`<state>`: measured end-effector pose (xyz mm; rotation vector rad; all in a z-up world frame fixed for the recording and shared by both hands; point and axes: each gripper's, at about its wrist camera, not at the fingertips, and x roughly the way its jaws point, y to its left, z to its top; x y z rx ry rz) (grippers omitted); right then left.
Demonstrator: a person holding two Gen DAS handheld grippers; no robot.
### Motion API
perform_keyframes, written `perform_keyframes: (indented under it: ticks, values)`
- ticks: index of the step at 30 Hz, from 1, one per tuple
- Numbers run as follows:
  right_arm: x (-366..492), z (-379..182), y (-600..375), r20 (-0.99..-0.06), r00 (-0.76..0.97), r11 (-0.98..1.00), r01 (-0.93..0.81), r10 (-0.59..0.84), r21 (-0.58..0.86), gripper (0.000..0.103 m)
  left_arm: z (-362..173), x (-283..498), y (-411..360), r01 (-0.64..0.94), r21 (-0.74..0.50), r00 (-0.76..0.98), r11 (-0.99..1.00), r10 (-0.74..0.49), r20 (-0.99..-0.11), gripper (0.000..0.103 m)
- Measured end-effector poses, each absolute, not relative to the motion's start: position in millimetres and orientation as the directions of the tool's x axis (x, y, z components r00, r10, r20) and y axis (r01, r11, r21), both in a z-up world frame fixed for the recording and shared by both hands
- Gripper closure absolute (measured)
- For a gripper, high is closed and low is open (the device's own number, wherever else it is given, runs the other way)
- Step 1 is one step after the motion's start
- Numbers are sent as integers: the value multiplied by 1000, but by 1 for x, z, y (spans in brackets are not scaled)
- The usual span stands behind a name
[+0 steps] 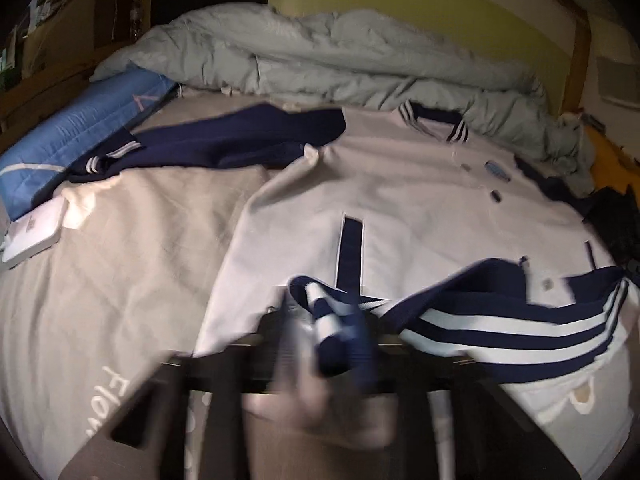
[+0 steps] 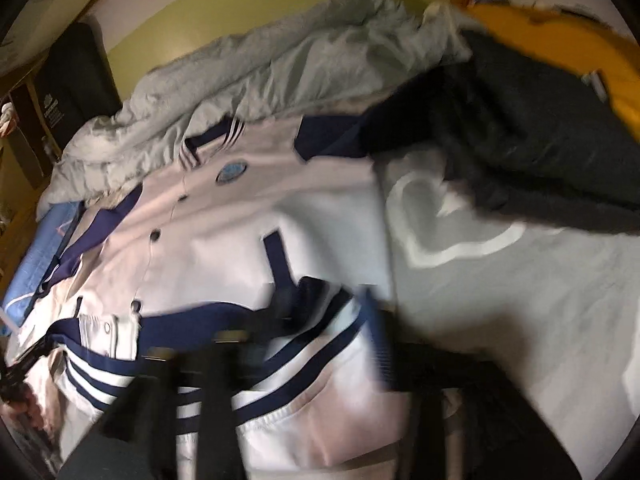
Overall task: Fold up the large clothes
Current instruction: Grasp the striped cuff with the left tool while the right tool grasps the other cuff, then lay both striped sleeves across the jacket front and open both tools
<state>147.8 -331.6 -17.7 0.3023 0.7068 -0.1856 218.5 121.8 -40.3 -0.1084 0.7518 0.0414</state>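
A white varsity jacket point(image 1: 400, 200) with navy sleeves and a striped navy hem lies front-up on the bed; it also shows in the right wrist view point(image 2: 224, 232). My left gripper point(image 1: 332, 340) is shut on the bunched striped hem point(image 1: 500, 320) at the jacket's left bottom corner and holds it lifted. My right gripper point(image 2: 320, 320) is shut on the striped hem point(image 2: 304, 344) at the other bottom corner. One navy sleeve point(image 1: 224, 140) stretches out to the left. Both views are blurred.
A grey crumpled duvet point(image 1: 320, 52) lies behind the jacket. A blue pillow point(image 1: 80, 132) and a white box point(image 1: 36, 232) sit at the left. Dark clothes point(image 2: 540, 140) and a yellow item point(image 2: 560, 40) lie at the right. The grey bedsheet point(image 2: 520, 280) has a white heart print.
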Motion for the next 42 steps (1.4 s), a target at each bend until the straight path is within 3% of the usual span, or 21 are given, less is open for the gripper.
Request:
perform_keyframes:
  ticks: [1, 4, 7, 11, 14, 17, 20, 21, 22, 23, 24, 27, 31, 34, 36, 38, 39, 41, 42]
  values:
    - [142, -12, -331, -640, 762, 940, 282, -98, 191, 25, -33, 212, 124, -98, -64, 748, 993, 32, -662, 1]
    - [123, 3, -333, -603, 789, 940, 282, -113, 192, 25, -16, 187, 138, -140, -71, 818, 988, 75, -570, 0]
    - [108, 7, -341, -617, 781, 926, 298, -96, 233, 17, -20, 188, 158, -152, -161, 776, 975, 17, -630, 0]
    - [97, -8, -356, -684, 726, 880, 367, -67, 302, 16, -47, 191, 170, -168, -295, 721, 941, -87, -687, 0]
    - [85, -33, -369, -746, 666, 805, 443, 1, 396, 16, -74, 194, 171, -122, -415, 667, 902, -235, -707, 9]
    - [76, -57, -374, -713, 673, 726, 389, 197, 567, 17, -83, 194, 169, -120, -403, 675, 907, -223, -704, 12]
    - [83, -54, -368, -690, 705, 763, 352, 164, 541, 26, -83, 198, 162, -111, -358, 680, 927, -192, -707, 12]
    - [86, -54, -365, -683, 713, 777, 338, 157, 531, 37, -84, 199, 160, -110, -347, 682, 931, -184, -708, 24]
    - [91, -56, -363, -678, 717, 782, 326, 161, 531, 57, -84, 200, 158, -117, -321, 683, 940, -159, -713, 60]
    - [96, -62, -360, -679, 710, 780, 313, 186, 542, 70, -84, 200, 158, -135, -296, 688, 946, -126, -715, 81]
    - [102, -69, -357, -688, 695, 776, 310, 208, 549, 95, -82, 199, 161, -127, -319, 694, 939, -145, -705, 92]
    - [97, -71, -351, -690, 698, 772, 326, 193, 545, 100, -62, 183, 165, -122, -326, 734, 938, -135, -665, 95]
    - [69, -32, -348, -641, 742, 785, 271, 198, 557, 101, -30, 154, 171, -134, -319, 772, 938, -104, -628, 96]
    - [52, -16, -343, -632, 755, 812, 253, 174, 526, 101, -34, 142, 173, -140, -314, 748, 939, -108, -655, 96]
    - [55, -23, -340, -678, 724, 837, 288, 128, 466, 100, -47, 147, 163, -155, -234, 709, 960, -57, -703, 96]
    - [65, -34, -337, -730, 677, 858, 317, 95, 405, 97, -52, 153, 152, -159, -164, 701, 974, -6, -714, 95]
    - [68, -38, -337, -750, 659, 866, 340, 58, 366, 90, -51, 152, 148, -155, -135, 715, 979, 17, -699, 95]
    - [67, -35, -334, -749, 663, 877, 365, -9, 313, 84, -45, 147, 139, -144, -58, 743, 988, 69, -665, 87]
    - [65, -30, -333, -737, 675, 884, 366, -35, 292, 78, -40, 144, 132, -140, -17, 760, 990, 97, -642, 77]
